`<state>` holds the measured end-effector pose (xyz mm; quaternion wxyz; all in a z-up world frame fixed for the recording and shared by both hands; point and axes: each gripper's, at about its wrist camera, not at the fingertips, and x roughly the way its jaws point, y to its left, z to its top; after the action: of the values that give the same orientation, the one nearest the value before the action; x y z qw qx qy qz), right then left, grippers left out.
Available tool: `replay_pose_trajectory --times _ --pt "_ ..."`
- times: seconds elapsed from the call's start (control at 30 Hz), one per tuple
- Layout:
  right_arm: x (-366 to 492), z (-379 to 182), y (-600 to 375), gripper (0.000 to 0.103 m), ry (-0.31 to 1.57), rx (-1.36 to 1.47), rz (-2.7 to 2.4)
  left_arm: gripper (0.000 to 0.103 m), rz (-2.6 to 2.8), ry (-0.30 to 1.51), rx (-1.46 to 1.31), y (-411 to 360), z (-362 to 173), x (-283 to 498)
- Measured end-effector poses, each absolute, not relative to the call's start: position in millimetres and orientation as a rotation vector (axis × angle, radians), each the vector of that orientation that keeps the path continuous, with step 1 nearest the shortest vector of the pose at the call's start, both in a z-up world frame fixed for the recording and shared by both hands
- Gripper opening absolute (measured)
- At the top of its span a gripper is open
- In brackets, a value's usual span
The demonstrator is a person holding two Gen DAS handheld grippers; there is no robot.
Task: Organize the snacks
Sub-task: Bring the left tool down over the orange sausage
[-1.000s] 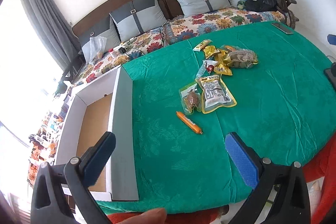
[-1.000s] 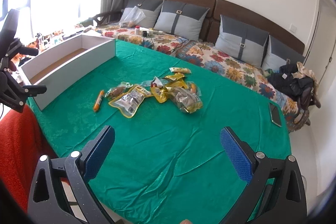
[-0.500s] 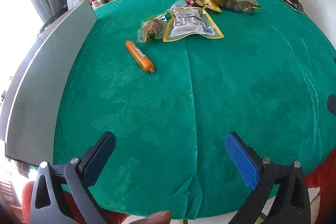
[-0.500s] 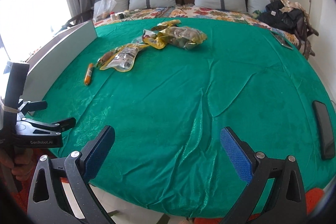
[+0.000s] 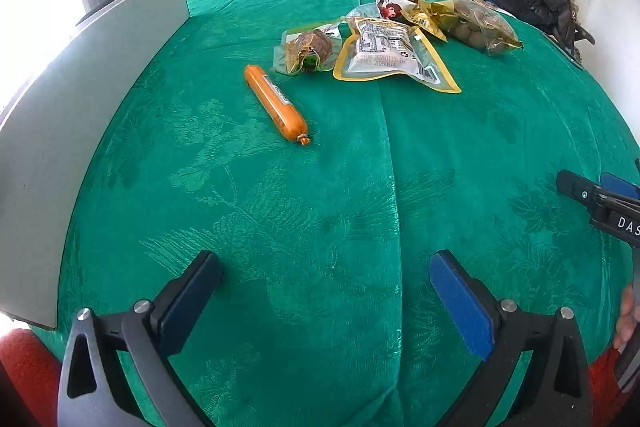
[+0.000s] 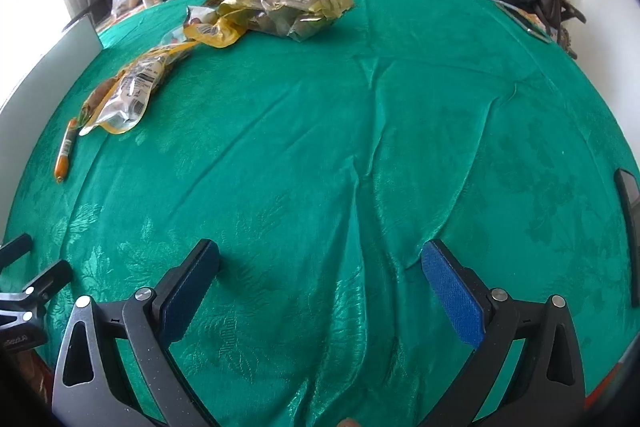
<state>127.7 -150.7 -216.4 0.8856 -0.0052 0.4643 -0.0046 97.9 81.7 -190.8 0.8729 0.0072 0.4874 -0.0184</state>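
Presumably the orange sausage stick (image 5: 275, 102), lying alone on the green cloth (image 5: 360, 207) left of centre and nearest the white box wall (image 5: 80, 99), is best approached first and pinched across its middle. The left gripper (image 5: 324, 291) and right gripper (image 6: 320, 279) are both held with jaws spread wide, nothing grasped or touched, low in their frames, well apart from the snack packets (image 5: 394, 51) in the upper centre.
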Motion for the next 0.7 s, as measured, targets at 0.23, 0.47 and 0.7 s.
replay_pose_trajectory --times 0.23,0.47,0.7 --pt "130 -212 -148 0.103 0.948 -0.002 -0.023 0.103 -0.079 1.002 0.028 85 -191 97" --pt "132 -211 -150 0.103 0.939 0.002 -0.017 0.103 -0.114 1.065 -0.031 98 -186 103" --pt "132 -212 -149 0.103 0.939 0.002 -0.017 0.103 -0.097 1.165 -0.145 124 -183 160"
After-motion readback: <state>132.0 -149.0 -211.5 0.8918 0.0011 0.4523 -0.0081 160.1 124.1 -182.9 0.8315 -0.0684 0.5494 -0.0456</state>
